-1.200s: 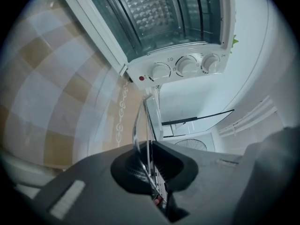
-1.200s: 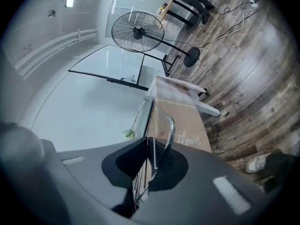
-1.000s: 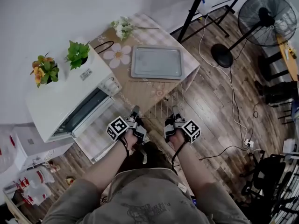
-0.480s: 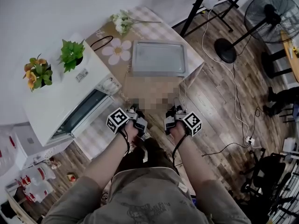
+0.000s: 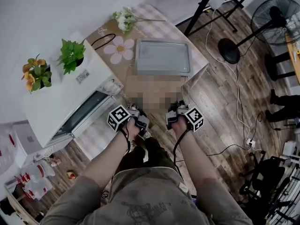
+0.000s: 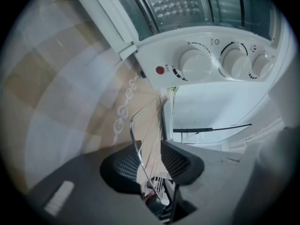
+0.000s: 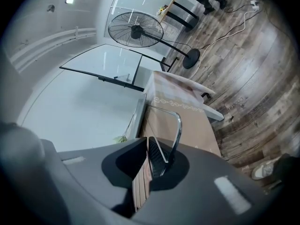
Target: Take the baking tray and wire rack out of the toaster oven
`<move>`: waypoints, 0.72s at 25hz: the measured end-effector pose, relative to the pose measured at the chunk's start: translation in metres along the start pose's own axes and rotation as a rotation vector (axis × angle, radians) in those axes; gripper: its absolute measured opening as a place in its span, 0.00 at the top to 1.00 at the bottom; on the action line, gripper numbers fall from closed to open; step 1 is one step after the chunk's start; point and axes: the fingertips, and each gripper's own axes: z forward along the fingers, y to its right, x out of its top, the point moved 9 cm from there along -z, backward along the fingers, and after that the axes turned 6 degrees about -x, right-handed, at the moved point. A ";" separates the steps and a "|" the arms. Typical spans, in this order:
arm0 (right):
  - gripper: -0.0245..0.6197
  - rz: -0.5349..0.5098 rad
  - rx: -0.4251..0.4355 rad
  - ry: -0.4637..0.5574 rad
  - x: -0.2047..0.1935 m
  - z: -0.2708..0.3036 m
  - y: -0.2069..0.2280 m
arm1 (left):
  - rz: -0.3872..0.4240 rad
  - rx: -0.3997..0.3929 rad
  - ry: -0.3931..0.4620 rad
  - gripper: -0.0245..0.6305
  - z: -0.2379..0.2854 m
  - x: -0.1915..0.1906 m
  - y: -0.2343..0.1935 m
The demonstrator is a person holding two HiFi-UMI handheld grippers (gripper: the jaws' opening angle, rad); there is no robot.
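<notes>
The wire rack hangs level between my two grippers over the near part of the table; in the head view a blurred patch covers most of it. My left gripper is shut on its left side. My right gripper is shut on its right corner. The grey baking tray lies flat on the table beyond the rack, and its edge shows in the right gripper view. The white toaster oven stands at the left with its glass door let down, its knobs close ahead of the left gripper.
Two potted plants sit on the oven top, and a bunch of white flowers lies at the table's far end. A standing fan, a black stand and floor cables are to the right on the wooden floor.
Both grippers have carried the wire rack a short way farther over the table toward the tray and slightly down. Their hold on it is unchanged.
</notes>
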 end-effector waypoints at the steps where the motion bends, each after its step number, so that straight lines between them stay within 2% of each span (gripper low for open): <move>1: 0.91 0.000 0.002 0.001 0.000 0.001 0.001 | -0.020 0.010 -0.006 0.77 -0.005 -0.005 -0.001; 7: 0.87 -0.027 0.009 -0.011 0.001 0.005 0.008 | -0.099 0.002 -0.060 0.77 -0.030 -0.041 -0.010; 10: 0.78 -0.082 -0.027 -0.056 -0.001 0.011 0.014 | -0.097 0.008 -0.057 0.77 -0.035 -0.041 -0.015; 12: 0.69 -0.100 -0.046 -0.074 -0.001 0.012 0.017 | -0.084 0.006 -0.054 0.77 -0.037 -0.038 -0.015; 18: 0.46 -0.067 -0.083 -0.137 -0.010 0.004 0.014 | -0.060 -0.009 -0.019 0.77 -0.041 -0.023 -0.007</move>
